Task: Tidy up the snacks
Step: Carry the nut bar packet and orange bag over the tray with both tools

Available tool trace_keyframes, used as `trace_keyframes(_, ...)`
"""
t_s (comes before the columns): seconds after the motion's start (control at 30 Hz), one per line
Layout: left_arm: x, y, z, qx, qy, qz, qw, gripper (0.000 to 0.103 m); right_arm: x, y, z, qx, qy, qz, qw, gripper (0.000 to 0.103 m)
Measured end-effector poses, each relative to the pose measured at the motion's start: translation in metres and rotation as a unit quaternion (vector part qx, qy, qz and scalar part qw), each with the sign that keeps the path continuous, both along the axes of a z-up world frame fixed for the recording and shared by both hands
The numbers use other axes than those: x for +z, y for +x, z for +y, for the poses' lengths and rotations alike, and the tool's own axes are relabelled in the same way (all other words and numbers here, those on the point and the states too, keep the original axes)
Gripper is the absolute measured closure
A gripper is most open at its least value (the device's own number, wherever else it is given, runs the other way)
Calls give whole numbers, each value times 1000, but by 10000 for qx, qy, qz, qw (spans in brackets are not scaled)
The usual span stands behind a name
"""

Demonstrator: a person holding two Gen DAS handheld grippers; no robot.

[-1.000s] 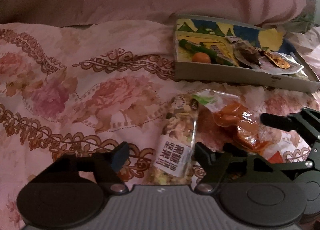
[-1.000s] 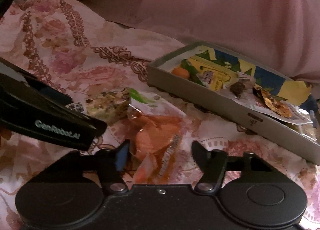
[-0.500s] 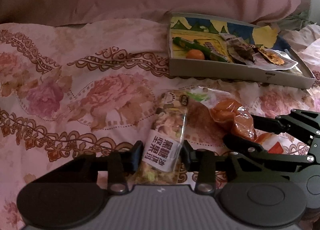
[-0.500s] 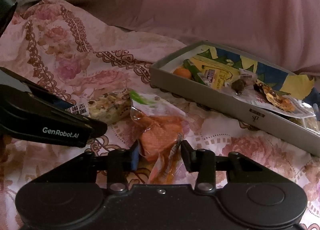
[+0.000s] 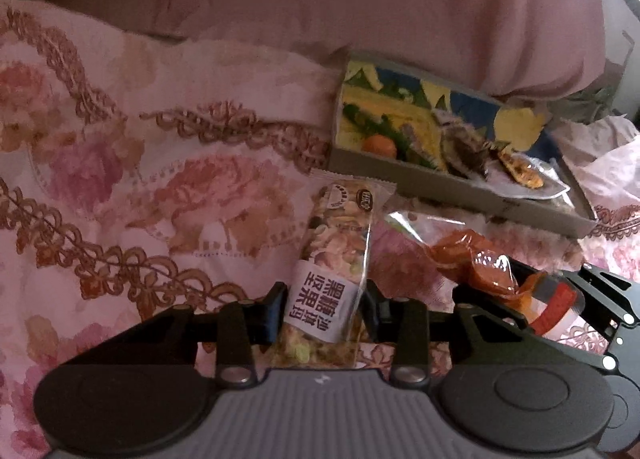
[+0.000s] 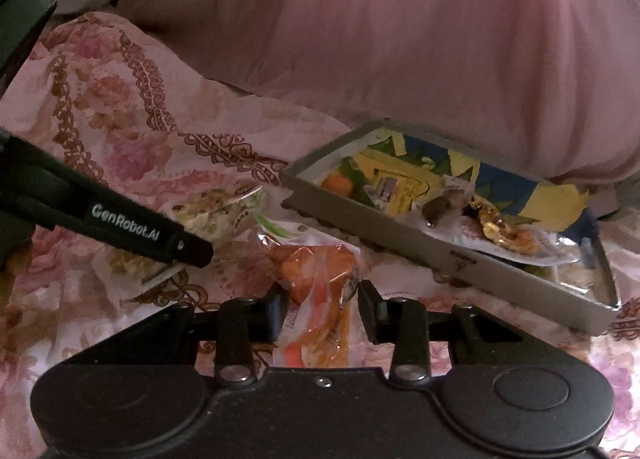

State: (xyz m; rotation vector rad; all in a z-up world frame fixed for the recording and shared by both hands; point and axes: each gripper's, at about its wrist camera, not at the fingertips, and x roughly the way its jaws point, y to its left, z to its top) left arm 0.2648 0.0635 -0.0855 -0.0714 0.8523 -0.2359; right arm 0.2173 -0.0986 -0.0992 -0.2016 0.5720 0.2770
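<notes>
Two snacks are in hand and neither is in the box yet. The left tongs (image 5: 323, 309) pinch the near end of the nut bar (image 5: 334, 259), both pads against its wrapper; the bar points away toward the box (image 5: 440, 183), its far end just short of the near wall. The right tongs (image 6: 322, 301) are closing on the orange pack (image 6: 320, 287), with the crinkled wrapper between the pads; the left pad presses it, and the right one looks to be at its edge, so I judge it gripped. The pack seems partly lifted off the bedspread (image 5: 160, 195), though I cannot tell whether it is fully clear. The box sits on the bed, near both snacks, and already holds several items: an orange ball (image 6: 338, 183), a yellow packet (image 6: 394, 189), a dark piece and a clear pouch with golden bits (image 6: 508, 235). So part of the sorting looks done. Left to do: carry these two over the near wall and drop them inside. No other loose snack shows on the bedspread.
</notes>
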Motion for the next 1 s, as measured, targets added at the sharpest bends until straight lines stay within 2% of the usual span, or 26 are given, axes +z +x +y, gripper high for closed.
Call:
trace_keyframes(0.17, 7, -9, -4, 52, -42, -111, 9999, 61, 3, -11, 0, 5, -106, -107, 9999, 64)
trace_keyframes(0.33, 17, -17, -5, 141, -73, -376, 9992, 61, 14, -23, 1, 14, -358, -584, 9977, 64)
trace_keyframes(0.5, 22, -20, 0, 260, -306, -456, 9982, 61, 22, -28, -2, -47, -436, -849, 9954, 64)
trace_keyframes(0.63, 25, -21, 3, 388, -330, -587, 9970, 61, 25, -28, -3, -128, -527, -1102, 9924, 64)
trace_keyframes(0.83, 37, -14, 1, 623, -384, -904, 9932, 61, 36, -15, -13, -388, -410, -1502, 9870, 64)
trace_keyframes(0.9, 45, -5, 3, 773, -793, -904, 9897, 61, 40, -5, -18, -502, -359, -1621, 9848, 64)
trace_keyframes(0.93, 50, 1, 0, 768, -881, -997, 9881, 61, 42, 1, -22, -565, -334, -1671, 9838, 64)
trace_keyframes(1.0, 56, 17, -10, 711, -784, -1177, 9874, 61, 46, 12, -32, -730, -272, -1744, 9816, 64)
